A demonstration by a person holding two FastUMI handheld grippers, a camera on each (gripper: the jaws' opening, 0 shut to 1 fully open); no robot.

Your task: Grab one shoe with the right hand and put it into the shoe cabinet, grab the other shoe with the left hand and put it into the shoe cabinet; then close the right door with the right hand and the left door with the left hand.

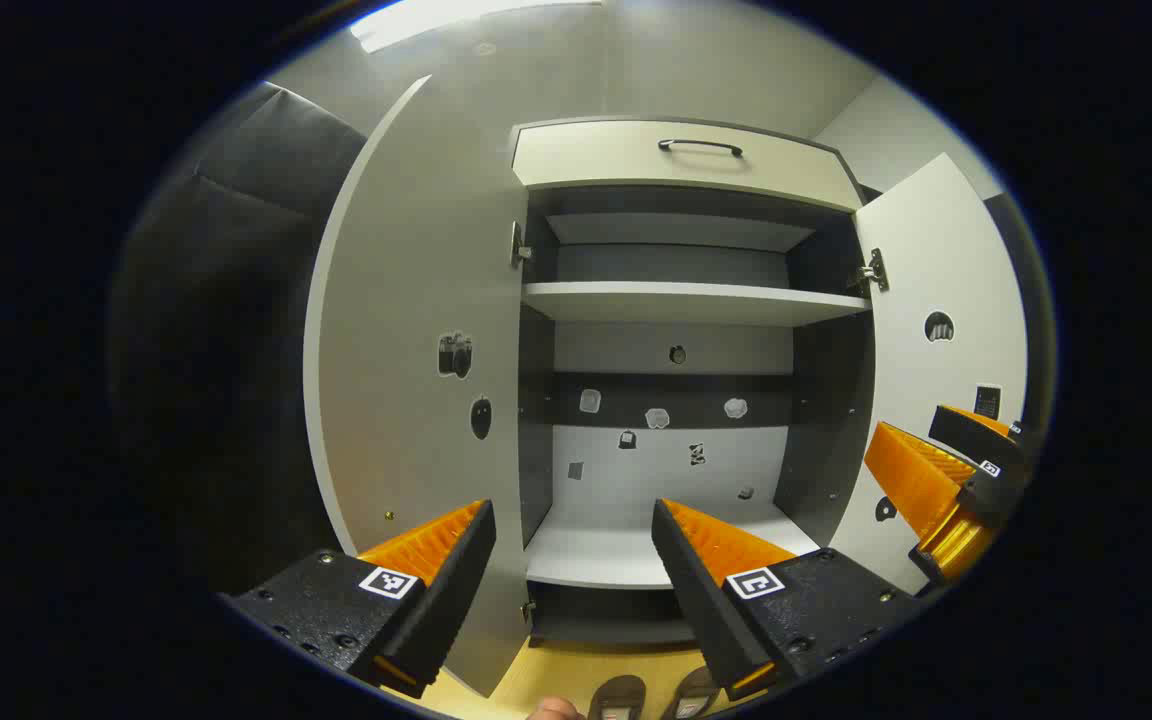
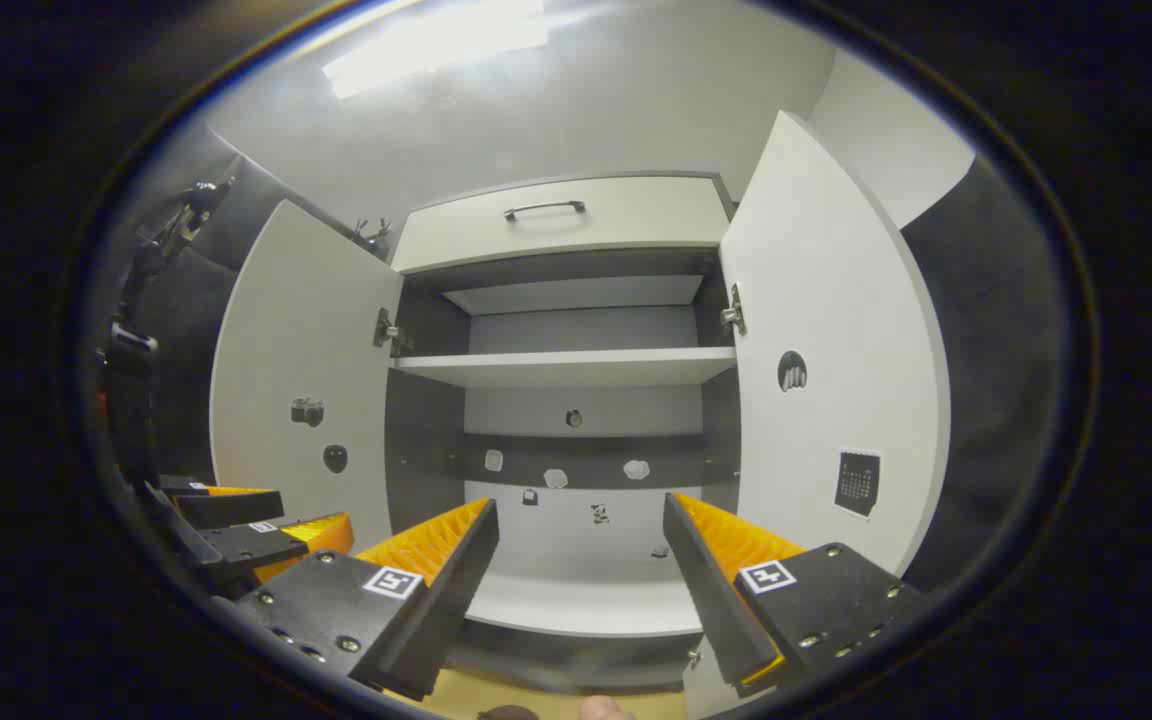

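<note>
A white shoe cabinet (image 1: 686, 300) (image 2: 566, 365) stands straight ahead with both doors swung wide. Its left door (image 1: 416, 330) (image 2: 296, 400) and right door (image 1: 941, 340) (image 2: 826, 370) carry small stickers. Inside, the shelves are bare. Two dark shoes (image 1: 656, 697) lie side by side on the floor at the bottom edge of the left gripper view, below my left gripper (image 1: 571, 515), which is open and holds nothing. A dark shoe tip (image 2: 508, 713) peeks in below my right gripper (image 2: 579, 510), also open with nothing between its fingers. That right gripper (image 1: 946, 450) also appears at right in the left gripper view.
A closed drawer (image 1: 686, 155) (image 2: 561, 222) with a dark handle tops the cabinet. The floor (image 1: 576, 675) is light wood. Dark padded wall (image 1: 216, 300) flanks the cabinet's left side, and a stand with clamps (image 2: 151, 270) rises at far left.
</note>
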